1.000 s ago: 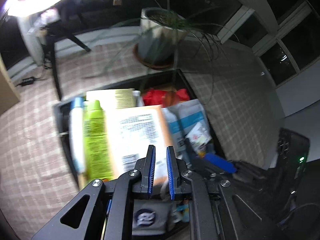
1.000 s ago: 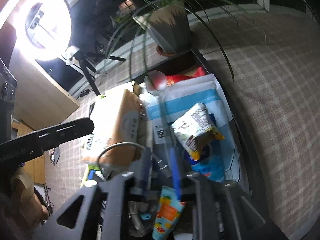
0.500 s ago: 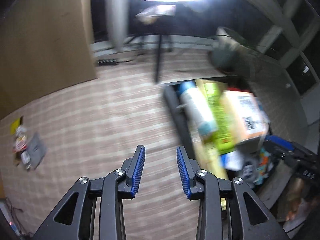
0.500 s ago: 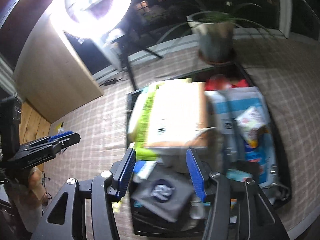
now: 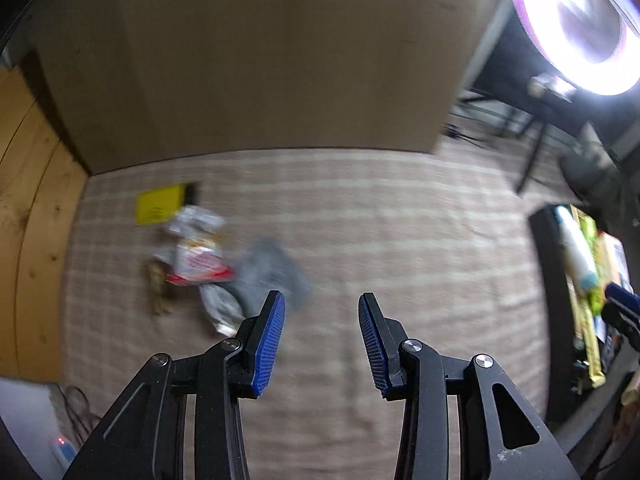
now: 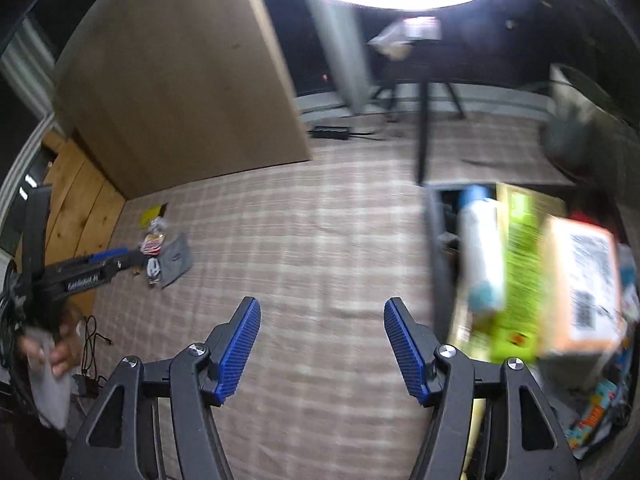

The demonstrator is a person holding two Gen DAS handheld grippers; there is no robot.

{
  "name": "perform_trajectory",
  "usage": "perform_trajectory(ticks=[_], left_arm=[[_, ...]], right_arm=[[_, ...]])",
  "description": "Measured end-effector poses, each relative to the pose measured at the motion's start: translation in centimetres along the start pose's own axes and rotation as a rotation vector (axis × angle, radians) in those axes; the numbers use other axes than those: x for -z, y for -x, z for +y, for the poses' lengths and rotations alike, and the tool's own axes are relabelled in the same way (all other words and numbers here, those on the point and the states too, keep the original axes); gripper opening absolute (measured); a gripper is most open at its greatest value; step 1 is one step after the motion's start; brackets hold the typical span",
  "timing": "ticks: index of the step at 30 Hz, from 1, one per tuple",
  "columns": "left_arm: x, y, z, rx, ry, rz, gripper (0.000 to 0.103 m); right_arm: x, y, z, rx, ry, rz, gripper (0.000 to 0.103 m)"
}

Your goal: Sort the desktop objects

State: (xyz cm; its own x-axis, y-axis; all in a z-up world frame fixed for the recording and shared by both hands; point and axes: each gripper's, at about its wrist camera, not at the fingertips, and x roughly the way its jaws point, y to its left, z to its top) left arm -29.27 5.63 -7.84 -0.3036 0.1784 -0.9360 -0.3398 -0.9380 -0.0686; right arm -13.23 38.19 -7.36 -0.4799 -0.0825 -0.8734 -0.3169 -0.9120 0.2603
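Note:
A small pile lies on the checked cloth at the left: a yellow card [image 5: 160,203], crumpled snack packets [image 5: 196,248], a grey pouch [image 5: 272,272] and a silver packet [image 5: 222,308]. My left gripper [image 5: 320,308] hangs over the cloth just right of the pouch, its jaws opening with nothing between them. It also shows in the right wrist view, where the left gripper [image 6: 118,258] reaches toward the pile [image 6: 160,248]. My right gripper [image 6: 322,312] is over bare cloth, its jaws opening and empty. A black bin [image 6: 440,240] at the right holds a white tube [image 6: 480,252], a green box [image 6: 520,272] and a brown parcel [image 6: 580,280].
A large brown board [image 5: 260,60] stands behind the cloth. A ring light [image 5: 576,20] on a tripod [image 6: 422,132] glares at the back, near a plant pot [image 6: 576,132]. Wooden floor [image 5: 32,240] and cables [image 6: 92,336] lie beyond the cloth's left edge.
Both grippers have swung left, away from the bin and out over the cloth. Both sets of jaws have gone from nearly shut to open. The pile has come into the left wrist view.

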Motion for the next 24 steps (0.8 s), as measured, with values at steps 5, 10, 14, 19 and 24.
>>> perform_trajectory(ticks=[5, 10, 14, 19, 24], left_arm=[[-3.4, -3.1, 7.7, 0.002, 0.055, 0.04, 0.042], [-6.3, -7.0, 13.2, -0.027, 0.112, 0.065, 0.042], [-8.2, -9.8, 16.1, -0.03, 0.149, 0.072, 0.042], [-10.5, -13.4, 18.8, -0.017, 0.17, 0.081, 0.042], [-11.7, -15.7, 20.4, 0.02, 0.204, 0.085, 0.04]], right_arm=[[-1.6, -3.1, 4.8, -0.022, 0.066, 0.037, 0.06], [-2.8, -6.5, 8.4, -0.034, 0.105, 0.083, 0.06], [-3.6, -9.5, 11.0, -0.042, 0.127, 0.118, 0.06], [-3.9, -12.4, 13.2, -0.054, 0.146, 0.16, 0.06], [-3.8, -14.4, 14.5, -0.052, 0.158, 0.192, 0.06]])
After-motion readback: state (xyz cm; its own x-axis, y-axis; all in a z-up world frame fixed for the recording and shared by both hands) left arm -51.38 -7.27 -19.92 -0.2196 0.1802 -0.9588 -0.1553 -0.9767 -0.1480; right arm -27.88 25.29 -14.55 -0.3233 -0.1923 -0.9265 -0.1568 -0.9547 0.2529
